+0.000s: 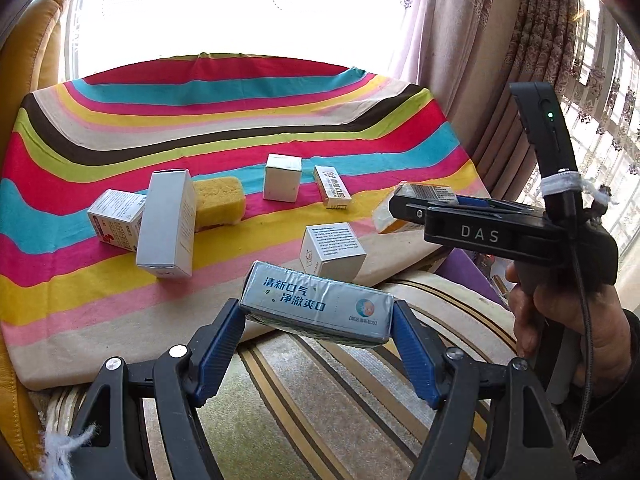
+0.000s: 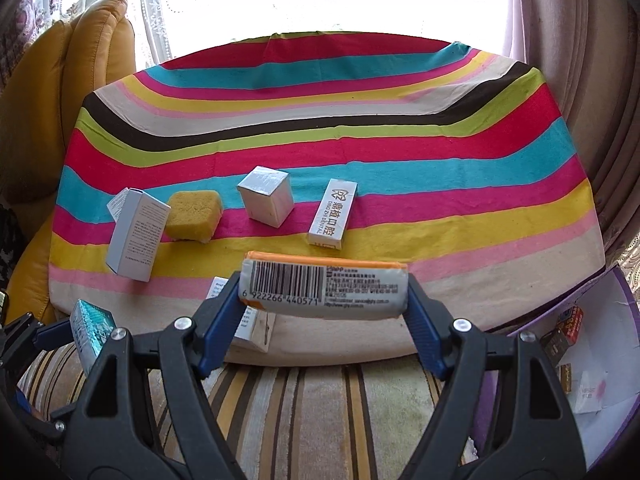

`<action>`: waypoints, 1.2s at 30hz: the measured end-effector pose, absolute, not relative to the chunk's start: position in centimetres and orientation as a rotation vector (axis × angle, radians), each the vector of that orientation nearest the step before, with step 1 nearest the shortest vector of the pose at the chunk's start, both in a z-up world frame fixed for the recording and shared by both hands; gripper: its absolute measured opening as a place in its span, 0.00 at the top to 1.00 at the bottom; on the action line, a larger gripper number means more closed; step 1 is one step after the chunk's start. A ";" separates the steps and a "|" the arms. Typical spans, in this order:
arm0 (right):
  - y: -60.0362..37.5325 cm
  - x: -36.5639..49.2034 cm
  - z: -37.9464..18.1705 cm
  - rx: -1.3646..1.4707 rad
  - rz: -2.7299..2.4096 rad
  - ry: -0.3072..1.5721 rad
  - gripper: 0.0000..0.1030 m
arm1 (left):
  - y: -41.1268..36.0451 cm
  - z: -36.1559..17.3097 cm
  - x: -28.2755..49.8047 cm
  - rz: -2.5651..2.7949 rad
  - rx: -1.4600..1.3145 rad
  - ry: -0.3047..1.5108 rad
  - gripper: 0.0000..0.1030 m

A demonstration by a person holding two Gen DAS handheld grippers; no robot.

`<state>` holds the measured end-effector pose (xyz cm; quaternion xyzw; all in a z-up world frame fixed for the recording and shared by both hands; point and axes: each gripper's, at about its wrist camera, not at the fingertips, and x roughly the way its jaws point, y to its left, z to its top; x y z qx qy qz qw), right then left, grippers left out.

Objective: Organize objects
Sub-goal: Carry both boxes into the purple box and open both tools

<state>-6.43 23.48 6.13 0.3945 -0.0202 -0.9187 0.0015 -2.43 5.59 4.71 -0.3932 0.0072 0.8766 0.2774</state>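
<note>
My left gripper is shut on a silver-blue box with Chinese print, held above the near edge of the striped cloth. My right gripper is shut on an orange-and-white packet with a barcode, also over the near edge; it shows at the right in the left wrist view. On the cloth lie a tall grey box, a yellow sponge, a white cube box, a flat dental box, a small red-printed box and a near cube box.
A purple-rimmed white box with small items stands at the lower right beside the table. A striped rug lies below. A yellow leather seat stands at the left. Curtains hang at the right.
</note>
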 end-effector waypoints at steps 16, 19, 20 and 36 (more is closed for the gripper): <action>34.5 -0.6 6.3 1.328 -3.019 -0.165 0.24 | 17.5 4.9 -2.4 2.172 -0.997 0.096 0.27; 37.2 0.6 6.0 1.370 -3.059 -0.193 0.24 | 20.2 5.2 -2.0 2.131 -0.980 0.134 0.27; 38.1 1.0 5.8 1.384 -3.071 -0.202 0.24 | 21.1 5.2 -2.0 2.115 -0.975 0.148 0.27; 48.4 6.3 4.4 1.522 -3.225 -0.288 0.24 | 31.8 4.7 -1.6 1.930 -0.992 0.229 0.27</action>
